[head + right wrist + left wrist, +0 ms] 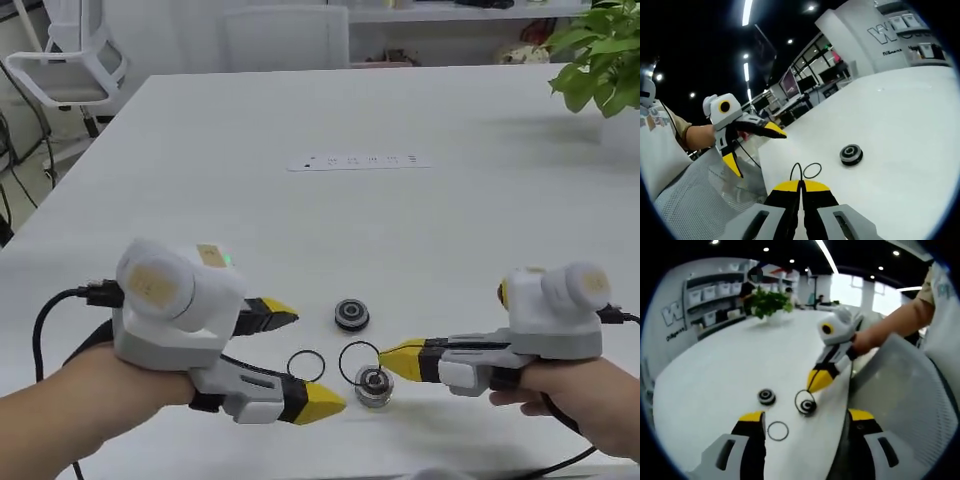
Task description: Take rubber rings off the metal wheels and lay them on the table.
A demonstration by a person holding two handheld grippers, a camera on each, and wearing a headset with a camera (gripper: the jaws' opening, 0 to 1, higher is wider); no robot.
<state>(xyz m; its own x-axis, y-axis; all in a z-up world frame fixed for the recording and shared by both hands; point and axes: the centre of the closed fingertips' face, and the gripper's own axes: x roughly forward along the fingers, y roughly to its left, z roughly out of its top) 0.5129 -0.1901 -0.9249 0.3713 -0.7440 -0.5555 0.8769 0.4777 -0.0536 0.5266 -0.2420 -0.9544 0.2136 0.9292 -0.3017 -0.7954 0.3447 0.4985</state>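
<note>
- Table: white, broad, carrying everything listed below.
- Chair: white, standing off the table's far left corner.
- Plant: green leaves at the table's far right corner.
- Left gripper: white body, black jaws with yellow tips, held in a hand at the near left. The jaws are spread wide and hold nothing. In the left gripper view they stand either side of the loose ring without touching it.
- Right gripper: same make, held in a hand at the near right and pointing left. The jaws are pressed together on the held ring, the yellow tips meeting just beside the near wheel.
- Power strip: white, flat on mid-table, well apart from the work.
- Far wheel: small metal wheel lying flat with a dark band round its rim, just beyond the near wheel.
- Near wheel: small silver wheel lying flat at the right gripper's tips.
- Held ring: thin black rubber loop, pinched at one side and raised over the near wheel. Whether it still touches the wheel cannot be told.
- Loose ring: thin black loop lying flat on the table, just left of the held ring and apart from both wheels.
</note>
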